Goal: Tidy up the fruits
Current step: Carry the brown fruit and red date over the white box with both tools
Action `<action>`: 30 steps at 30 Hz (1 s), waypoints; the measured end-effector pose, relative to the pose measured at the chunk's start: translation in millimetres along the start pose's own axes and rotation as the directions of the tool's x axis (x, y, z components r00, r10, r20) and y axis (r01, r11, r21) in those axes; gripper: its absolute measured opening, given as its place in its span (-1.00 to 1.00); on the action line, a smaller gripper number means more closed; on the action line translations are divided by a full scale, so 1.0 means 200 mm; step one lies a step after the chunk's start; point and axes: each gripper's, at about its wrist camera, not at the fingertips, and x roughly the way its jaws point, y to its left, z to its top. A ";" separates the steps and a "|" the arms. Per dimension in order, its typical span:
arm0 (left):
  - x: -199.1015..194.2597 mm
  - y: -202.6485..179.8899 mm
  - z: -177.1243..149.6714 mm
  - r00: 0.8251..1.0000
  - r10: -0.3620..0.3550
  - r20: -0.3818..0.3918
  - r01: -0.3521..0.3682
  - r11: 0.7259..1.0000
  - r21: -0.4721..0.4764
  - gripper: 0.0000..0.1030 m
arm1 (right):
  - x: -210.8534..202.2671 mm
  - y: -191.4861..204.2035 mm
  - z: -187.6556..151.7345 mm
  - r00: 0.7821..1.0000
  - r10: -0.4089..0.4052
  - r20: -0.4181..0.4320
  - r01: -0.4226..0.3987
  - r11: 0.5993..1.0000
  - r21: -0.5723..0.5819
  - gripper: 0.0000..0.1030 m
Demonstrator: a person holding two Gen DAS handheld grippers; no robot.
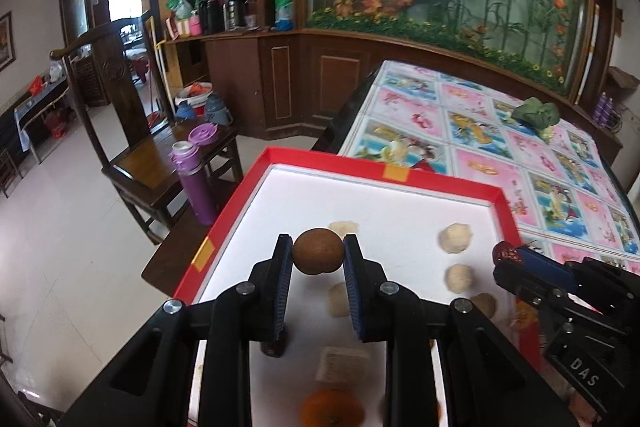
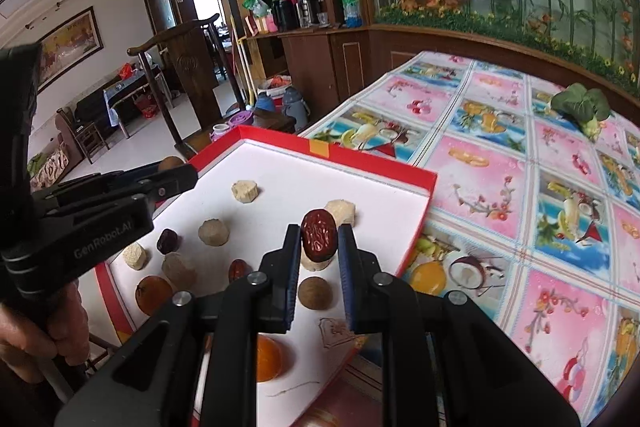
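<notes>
Left wrist view. The left gripper (image 1: pixel 318 259) is closed on a round brown fruit (image 1: pixel 318 251), held by both pads above the tray (image 1: pixel 440 183). The tray is red-rimmed with a white floor and lies on the corner of a table under a patterned cloth (image 1: pixel 500 131). On the tray floor, pale cakes lie at 12 o'clock of the held fruit (image 1: pixel 343 226), at 5 o'clock (image 1: pixel 339 299), and lower still, a ridged one (image 1: pixel 342 363); three more sit at 3 to 4 o'clock (image 1: pixel 455 237) (image 1: pixel 460 277) (image 1: pixel 484 303). An orange (image 1: pixel 332 409) lies at 6 o'clock, blurred. At 3 o'clock the right gripper (image 1: pixel 510 254) enters, a dark red date between its fingers.

Right wrist view. The left gripper (image 2: pixel 176 171) crosses the tray's (image 2: pixel 416 183) left edge at 9 o'clock, the brown fruit (image 2: pixel 170 163) at its tip. The right gripper (image 2: pixel 319 241) is closed narrowly on a wrinkled date (image 2: pixel 319 235) over the tray. Lying in the tray: pale cakes (image 2: pixel 245 191) (image 2: pixel 214 231) (image 2: pixel 135 255) (image 2: pixel 179 269) (image 2: pixel 340 211), two loose dates (image 2: pixel 167 241) (image 2: pixel 237 269), two oranges (image 2: pixel 154 294) (image 2: pixel 270 357), and a second brown fruit (image 2: pixel 314 291) at 6 o'clock of the held date. A leafy vegetable (image 2: pixel 580 107) rests on the cloth (image 2: pixel 520 187) at 2 o'clock, well apart from the tray.
</notes>
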 end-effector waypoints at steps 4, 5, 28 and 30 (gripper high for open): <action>0.03 0.04 -0.02 0.999 0.018 -0.033 -0.018 1.000 0.000 -0.53 | 0.04 0.05 0.01 0.999 0.032 -0.029 -0.032 0.999 -0.016 -0.60; 0.04 0.04 -0.02 0.999 0.016 -0.039 -0.016 1.000 0.000 -0.53 | 0.06 0.07 0.01 0.999 0.036 -0.035 -0.037 0.999 -0.022 -0.60; 0.19 0.10 0.03 0.987 0.040 -0.159 -0.036 0.999 0.032 -0.53 | 0.25 0.23 0.04 0.979 0.038 -0.201 -0.046 0.998 -0.035 -0.60; 0.21 0.10 0.03 0.984 0.042 -0.174 -0.037 0.999 0.033 -0.53 | 0.27 0.22 0.05 0.976 0.038 -0.215 -0.043 0.999 -0.021 -0.60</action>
